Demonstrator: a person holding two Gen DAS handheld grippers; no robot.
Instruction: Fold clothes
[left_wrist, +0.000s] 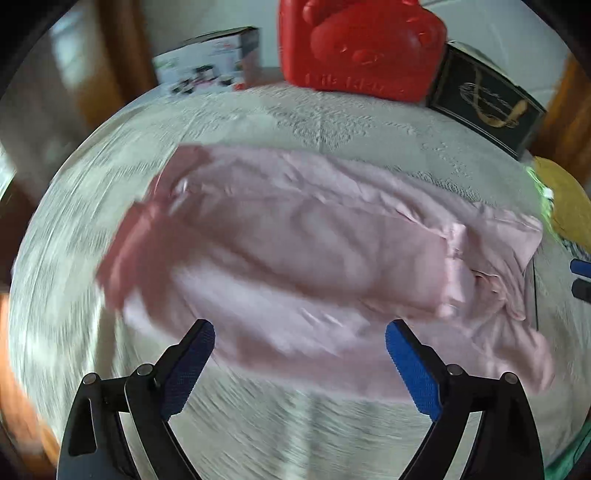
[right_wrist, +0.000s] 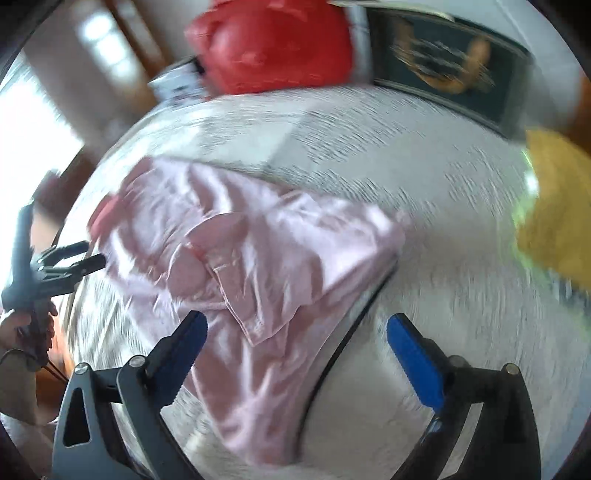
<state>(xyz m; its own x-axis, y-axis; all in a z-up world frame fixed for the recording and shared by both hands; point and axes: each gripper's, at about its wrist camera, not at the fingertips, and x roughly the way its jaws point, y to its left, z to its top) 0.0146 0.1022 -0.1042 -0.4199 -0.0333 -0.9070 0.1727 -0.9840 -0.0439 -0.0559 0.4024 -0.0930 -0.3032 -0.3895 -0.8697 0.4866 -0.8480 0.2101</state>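
A pale pink garment (left_wrist: 303, 251) lies crumpled and partly folded on the white lace tablecloth (left_wrist: 314, 122). It also shows in the right wrist view (right_wrist: 236, 258). My left gripper (left_wrist: 300, 328) is open and empty, just above the garment's near edge. My right gripper (right_wrist: 297, 323) is open and empty over the garment's right part. The left gripper also shows at the left edge of the right wrist view (right_wrist: 79, 260). The right gripper's blue fingertips (left_wrist: 581, 266) show at the right edge of the left wrist view. Both views are motion-blurred.
A red moulded plastic case (left_wrist: 362, 48) stands at the table's far edge, with a white printed box (left_wrist: 210, 62) to its left and a dark box with gold lettering (left_wrist: 487, 99) to its right. A yellow cloth (left_wrist: 565, 199) lies at the right edge.
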